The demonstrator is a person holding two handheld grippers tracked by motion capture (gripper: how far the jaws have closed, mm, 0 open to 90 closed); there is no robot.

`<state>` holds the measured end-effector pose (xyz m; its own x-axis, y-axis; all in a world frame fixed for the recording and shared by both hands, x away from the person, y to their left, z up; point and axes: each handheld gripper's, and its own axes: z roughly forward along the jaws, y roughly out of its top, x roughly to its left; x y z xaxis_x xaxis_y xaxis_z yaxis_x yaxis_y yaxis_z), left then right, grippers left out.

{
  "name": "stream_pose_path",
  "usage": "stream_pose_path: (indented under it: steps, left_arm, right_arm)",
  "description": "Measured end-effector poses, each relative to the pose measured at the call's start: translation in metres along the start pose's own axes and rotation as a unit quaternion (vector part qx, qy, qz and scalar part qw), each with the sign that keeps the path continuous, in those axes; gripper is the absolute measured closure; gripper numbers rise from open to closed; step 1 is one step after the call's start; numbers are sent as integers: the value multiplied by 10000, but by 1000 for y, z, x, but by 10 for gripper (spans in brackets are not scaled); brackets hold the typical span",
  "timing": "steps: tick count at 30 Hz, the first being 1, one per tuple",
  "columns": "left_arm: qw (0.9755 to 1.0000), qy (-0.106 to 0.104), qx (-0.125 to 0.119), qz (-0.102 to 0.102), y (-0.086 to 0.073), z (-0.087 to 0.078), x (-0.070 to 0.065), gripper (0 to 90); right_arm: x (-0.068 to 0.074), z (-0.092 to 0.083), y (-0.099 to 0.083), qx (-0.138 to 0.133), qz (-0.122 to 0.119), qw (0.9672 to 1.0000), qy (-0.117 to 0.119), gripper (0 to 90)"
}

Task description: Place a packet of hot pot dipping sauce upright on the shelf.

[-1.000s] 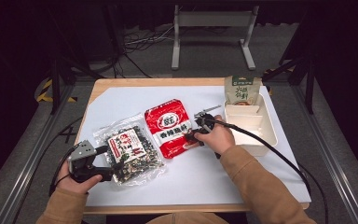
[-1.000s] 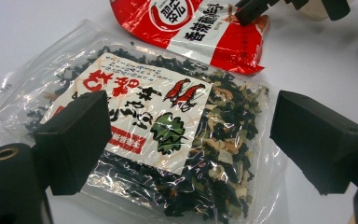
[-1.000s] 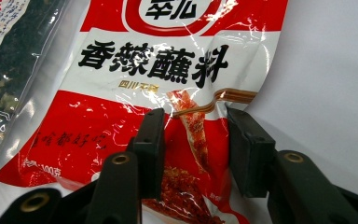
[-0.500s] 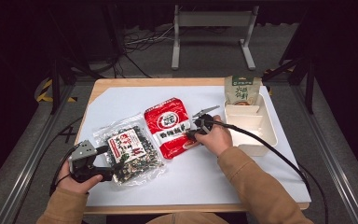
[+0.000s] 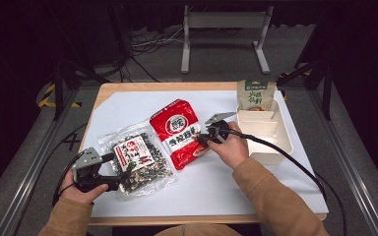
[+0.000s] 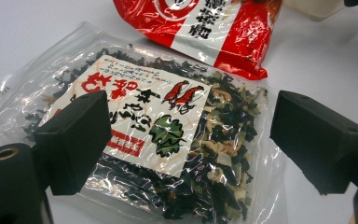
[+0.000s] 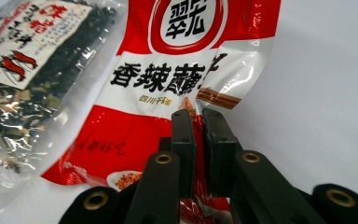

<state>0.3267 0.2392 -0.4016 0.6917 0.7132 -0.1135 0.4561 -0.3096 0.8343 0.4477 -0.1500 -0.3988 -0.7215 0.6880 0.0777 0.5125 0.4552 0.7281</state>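
A: While the white table (image 5: 142,105) carries the whole spread, what sits in the cream tray (image 5: 270,142) at its right edge?

B: A green pouch (image 5: 256,94) stands upright in the tray's far compartment; the near compartments look bare.

A: And the red packet (image 5: 180,132)?

B: It lies mid-table, its near edge pinched and lifted by the right gripper (image 7: 199,122), whose jaws have just been closing on it.

A: The left gripper (image 6: 186,135)?

B: Jaws wide apart, straddling the clear bag of dried vegetables (image 6: 168,140) lying flat at left.
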Motion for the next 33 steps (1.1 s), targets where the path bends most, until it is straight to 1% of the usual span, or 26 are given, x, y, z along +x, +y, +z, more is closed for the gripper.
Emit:
stream_pose_path:
  steps: [1,4,5,7,9,10,11,12,15,18,19,21,22,23,24,25,26,27,29,30,31,32,33]
  left_arm:
    - [10000,-13,0,20,0,0,0,126]
    - [10000,-22,7,39,1,1,-1,127]
    - [10000,-22,2,8,1,1,-1,126]
    - [10000,-26,-3,47,1,2,-2,126]
    - [10000,-47,-5,6,1,3,-3,126]
    - [10000,-72,6,46,2,3,-3,126]
    - [10000,-72,6,46,2,3,-3,126]
    - [10000,-86,2,50,2,4,-3,126]
    - [9999,-152,-53,-6,3,6,-5,126]
    - [9992,-302,-246,-73,5,10,-8,126]
    - [9992,-284,-269,-16,6,11,-10,126]
    - [9988,-381,-302,-58,8,15,-14,125]
    - [9988,-381,-302,-58,8,15,-14,127]
    - [9985,-435,-308,-92,9,16,-16,123]
    - [9983,-483,-316,-81,10,18,-18,123]
    - [9977,-569,-358,-15,12,20,-20,131]
    - [9973,-596,-414,90,13,21,-21,131]
    - [9968,-641,-471,114,14,23,-22,133]
    - [9956,-786,-517,41,16,26,-24,141]
    - [9946,-905,-515,-14,17,28,-25,141]
    - [9928,-1073,-529,-94,20,32,-27,147]
    - [9925,-1114,-490,-128,21,36,-28,159]
    - [9928,-1099,-461,-89,22,38,-28,170]
  right_arm:
    - [2,-7,2,-102,-48,9999,-24,838]
    - [4,-17,4,-212,-89,9997,-13,839]
    - [5,-20,4,-248,-106,9996,-16,840]
    - [7,-27,5,-332,-123,9994,-5,841]
    - [8,-29,5,-375,-122,9992,0,840]
    - [11,-37,6,-504,-152,9986,28,841]
    - [11,-37,6,-504,-152,9986,28,841]
    - [12,-40,6,-563,-166,9983,39,841]
    - [17,-52,6,-761,-214,9968,94,841]
    - [22,-61,6,-920,-255,9953,152,842]
    - [24,-65,6,-987,-261,9946,191,842]
    - [28,-70,6,-1089,-265,9934,256,842]
    - [30,-73,6,-1135,-266,9928,291,842]
    - [32,-76,5,-1187,-284,9920,319,842]
    - [32,-76,5,-1187,-284,9920,319,842]
    - [36,-80,4,-1260,-314,9909,354,842]
    - [36,-80,4,-1260,-314,9909,354,842]
    - [37,-81,4,-1290,-323,9904,368,842]
    - [40,-85,3,-1344,-357,9895,392,842]
    - [41,-86,2,-1371,-360,9891,393,842]
    - [43,-88,2,-1385,-352,9887,460,842]
    - [43,-89,1,-1397,-355,9884,482,842]
    - [45,-90,1,-1414,-366,9880,497,842]
